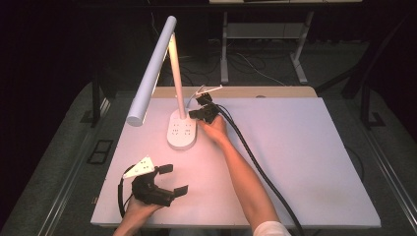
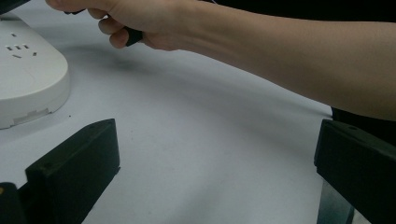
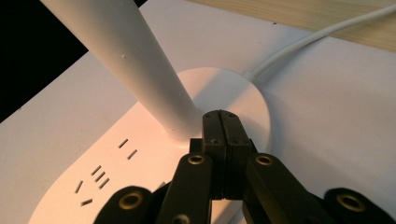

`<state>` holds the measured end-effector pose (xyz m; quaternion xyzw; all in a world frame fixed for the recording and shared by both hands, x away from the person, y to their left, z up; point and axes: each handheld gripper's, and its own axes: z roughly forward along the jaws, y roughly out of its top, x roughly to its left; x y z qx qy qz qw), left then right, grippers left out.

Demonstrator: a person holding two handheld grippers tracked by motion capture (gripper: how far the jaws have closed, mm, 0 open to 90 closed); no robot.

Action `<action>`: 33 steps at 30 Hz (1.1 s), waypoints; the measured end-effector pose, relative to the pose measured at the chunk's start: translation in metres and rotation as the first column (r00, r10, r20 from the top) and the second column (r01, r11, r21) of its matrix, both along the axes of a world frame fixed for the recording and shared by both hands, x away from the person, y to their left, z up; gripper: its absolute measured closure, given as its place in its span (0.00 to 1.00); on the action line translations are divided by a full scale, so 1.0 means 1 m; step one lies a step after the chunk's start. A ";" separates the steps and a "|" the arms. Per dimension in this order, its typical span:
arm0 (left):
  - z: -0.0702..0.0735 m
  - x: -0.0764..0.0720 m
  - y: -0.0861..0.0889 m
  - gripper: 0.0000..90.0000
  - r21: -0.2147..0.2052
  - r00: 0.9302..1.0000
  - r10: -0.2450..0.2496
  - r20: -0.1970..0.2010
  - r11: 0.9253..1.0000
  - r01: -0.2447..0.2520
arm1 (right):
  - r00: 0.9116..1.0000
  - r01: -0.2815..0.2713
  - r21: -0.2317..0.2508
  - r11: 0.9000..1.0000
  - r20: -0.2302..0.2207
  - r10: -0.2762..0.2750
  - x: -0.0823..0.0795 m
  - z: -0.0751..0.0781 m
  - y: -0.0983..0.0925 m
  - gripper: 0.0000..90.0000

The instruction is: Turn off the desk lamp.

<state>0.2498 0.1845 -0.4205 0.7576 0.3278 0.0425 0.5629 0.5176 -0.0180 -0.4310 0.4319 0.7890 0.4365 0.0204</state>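
Note:
A white desk lamp stands at the back left of the white table (image 1: 305, 147). Its oval base (image 1: 181, 132) carries socket slots, and its long head (image 1: 151, 73) slants toward the front left. My right gripper (image 1: 193, 114) is shut with nothing between its jaws. In the right gripper view its tips (image 3: 222, 116) sit on the base (image 3: 140, 163), right at the foot of the stem (image 3: 130, 56). My left gripper (image 1: 174, 179) rests near the front left edge, open and holding nothing. In the left gripper view its jaws stand wide apart, pointing toward the base (image 2: 28, 79) and the person's forearm (image 2: 280, 51).
A thick black cable (image 1: 255, 167) runs from the right gripper to the table's front edge. The lamp's white cord (image 3: 303, 46) leads off over a wooden strip (image 1: 255, 92) at the back. Warm light falls around the base. Legs of another table (image 1: 224, 54) stand behind.

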 end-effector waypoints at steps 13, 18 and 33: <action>0.000 0.001 -0.001 0.00 0.004 1.000 -0.005 -0.002 1.000 0.005 | 1.000 0.008 -0.005 1.000 0.003 -0.008 -0.001 0.000 0.001 1.00; 0.000 0.001 0.000 0.00 0.000 1.000 0.000 -0.006 1.000 0.000 | 1.000 0.011 -0.017 1.000 0.014 -0.011 -0.001 0.001 0.003 1.00; 0.000 0.000 -0.003 0.00 0.007 1.000 -0.007 -0.001 1.000 0.007 | 1.000 0.012 -0.011 1.000 0.009 -0.012 -0.005 -0.001 0.002 1.00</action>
